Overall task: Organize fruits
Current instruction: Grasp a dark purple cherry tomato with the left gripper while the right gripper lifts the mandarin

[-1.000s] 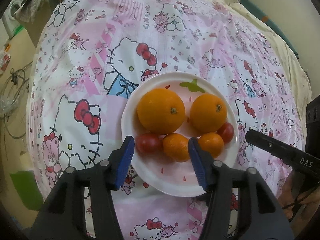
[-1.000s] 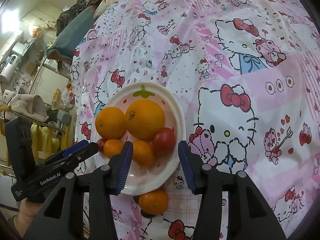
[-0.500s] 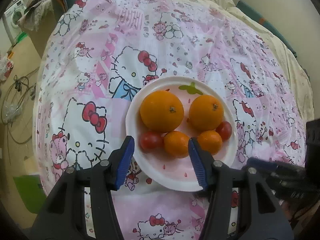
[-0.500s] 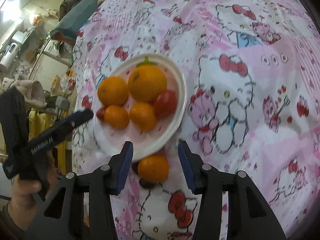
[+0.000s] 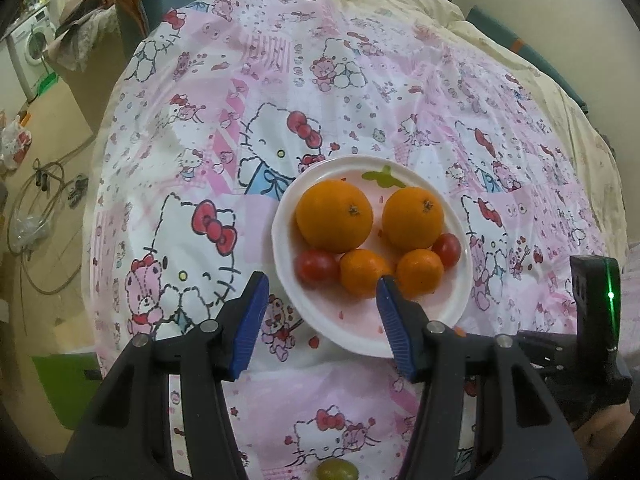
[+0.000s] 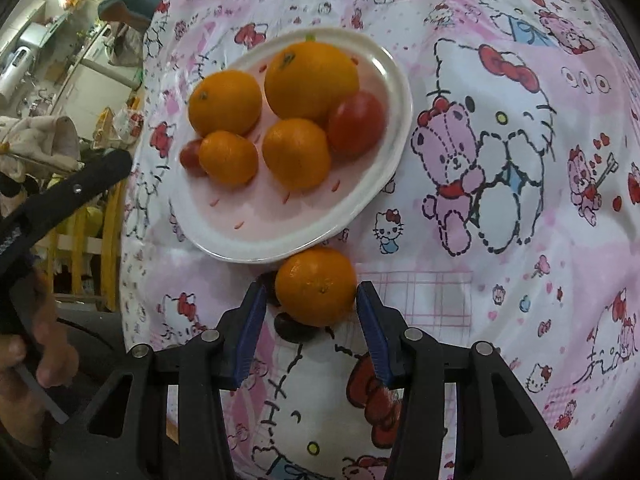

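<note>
Fruit fills the white plate on the Hello Kitty cloth: two big oranges, two small mandarins and two red tomatoes. My right tongs stand open around a loose mandarin lying on the cloth, touching the plate's near rim; whether the blue pads touch it I cannot tell. Two dark fruits lie beside it. My left tongs hang open and empty over the plate's near edge. A green grape lies on the cloth below them.

Cartoon-print pink bedsheet — washing machine, hose beside bed.
</note>
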Motion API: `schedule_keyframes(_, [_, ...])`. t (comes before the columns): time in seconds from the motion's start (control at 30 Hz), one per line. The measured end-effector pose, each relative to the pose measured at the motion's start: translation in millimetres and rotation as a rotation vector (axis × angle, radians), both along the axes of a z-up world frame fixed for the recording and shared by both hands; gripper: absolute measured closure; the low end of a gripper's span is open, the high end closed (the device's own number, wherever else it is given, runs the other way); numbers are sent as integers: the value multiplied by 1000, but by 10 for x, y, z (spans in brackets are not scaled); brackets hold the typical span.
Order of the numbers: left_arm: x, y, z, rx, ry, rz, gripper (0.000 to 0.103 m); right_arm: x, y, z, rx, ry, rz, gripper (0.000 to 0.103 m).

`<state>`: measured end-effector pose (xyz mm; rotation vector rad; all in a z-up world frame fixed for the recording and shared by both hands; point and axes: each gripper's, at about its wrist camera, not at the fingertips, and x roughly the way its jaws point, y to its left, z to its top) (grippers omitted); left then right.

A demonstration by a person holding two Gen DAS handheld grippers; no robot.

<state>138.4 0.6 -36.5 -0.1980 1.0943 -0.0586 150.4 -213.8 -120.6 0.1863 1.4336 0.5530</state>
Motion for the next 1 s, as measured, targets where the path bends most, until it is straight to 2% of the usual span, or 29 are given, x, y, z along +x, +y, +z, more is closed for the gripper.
schedule_keyframes(0.17, [-3,17,-16,-9,8,10,51,37,9,-91,5,26,-3,53])
schedule_keyframes(0.27, [-1,-11,-11,-7,5,-4,51,42,1,-78,8,23,6,57])
schedule_keyframes(0.43, [-55,-74,5,-15,12,-9,51,21,-93,-9,18,3,-4,59])
schedule_keyframes(0.8, [-377,-221,-224,-70,108,33,51,-2,-747,244,55,-43,-169,59])
schedule_keyframes(1.0, [-376,-552,-359,-70,154,-38,51,6,-997,437,93,-83,-240,59])
